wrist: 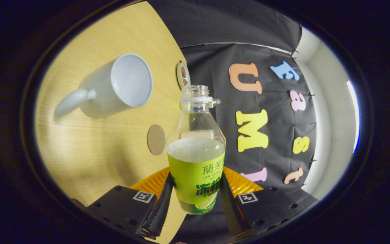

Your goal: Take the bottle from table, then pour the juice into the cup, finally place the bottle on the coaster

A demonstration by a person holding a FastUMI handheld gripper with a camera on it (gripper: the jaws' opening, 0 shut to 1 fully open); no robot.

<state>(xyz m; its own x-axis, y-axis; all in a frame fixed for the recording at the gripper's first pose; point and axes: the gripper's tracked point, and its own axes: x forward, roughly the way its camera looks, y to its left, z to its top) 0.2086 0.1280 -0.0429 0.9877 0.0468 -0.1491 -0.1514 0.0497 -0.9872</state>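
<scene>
My tongs (195,200) have two black blocks. Each block has small round holes and one white square sticker with a black mark on it. The inner pads (159,210) are black and ribbed. Behind them I see ridged orange plastic.

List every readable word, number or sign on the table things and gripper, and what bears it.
Bottle, clamped between the gripper's fingers: printed green label, not read off here.
Gripper: square black-and-white markers, one on each finger, no words.
Cup, coaster: none.
</scene>
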